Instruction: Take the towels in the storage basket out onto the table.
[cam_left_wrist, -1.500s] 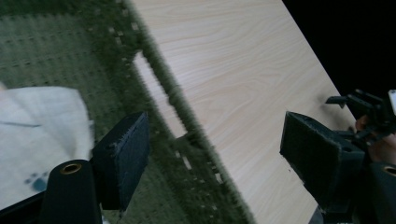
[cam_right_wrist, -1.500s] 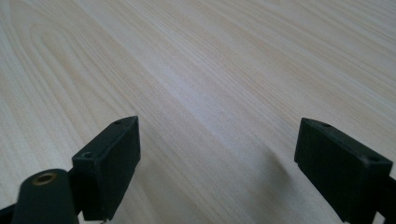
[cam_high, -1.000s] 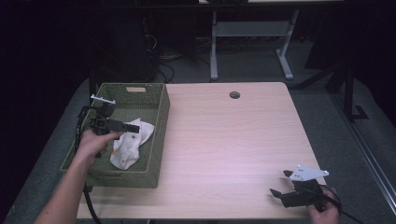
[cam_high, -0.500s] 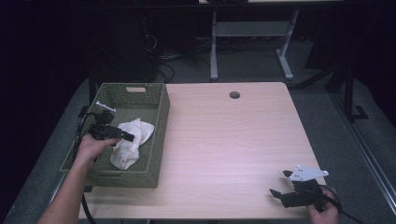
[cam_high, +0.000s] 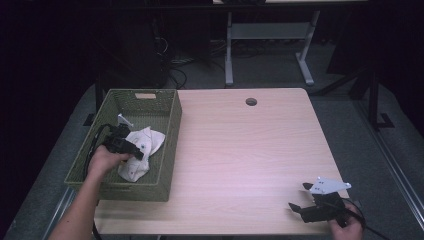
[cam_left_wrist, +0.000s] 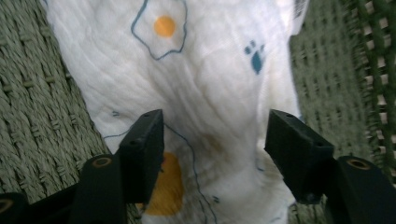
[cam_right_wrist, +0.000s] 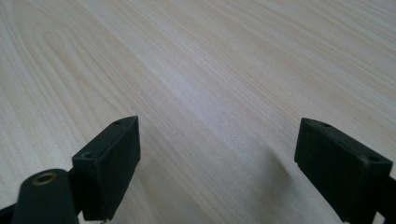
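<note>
White cloth (cam_high: 141, 152) lies crumpled in a green woven basket (cam_high: 170, 145) at the left of our wooden table (cam_high: 250, 150). From the high view we see our left gripper (cam_high: 131, 148) down inside the basket, over the cloth. Its own view adds the cloth's print (cam_left_wrist: 164, 25) of orange dots, blue outlines and a paw mark, and shows the jaws spread apart with cloth between them, not clamped. Our right gripper (cam_high: 305, 200) rests at the table's near right corner, well apart; its view shows jaws wide open over bare wood grain (cam_right_wrist: 210, 84).
</note>
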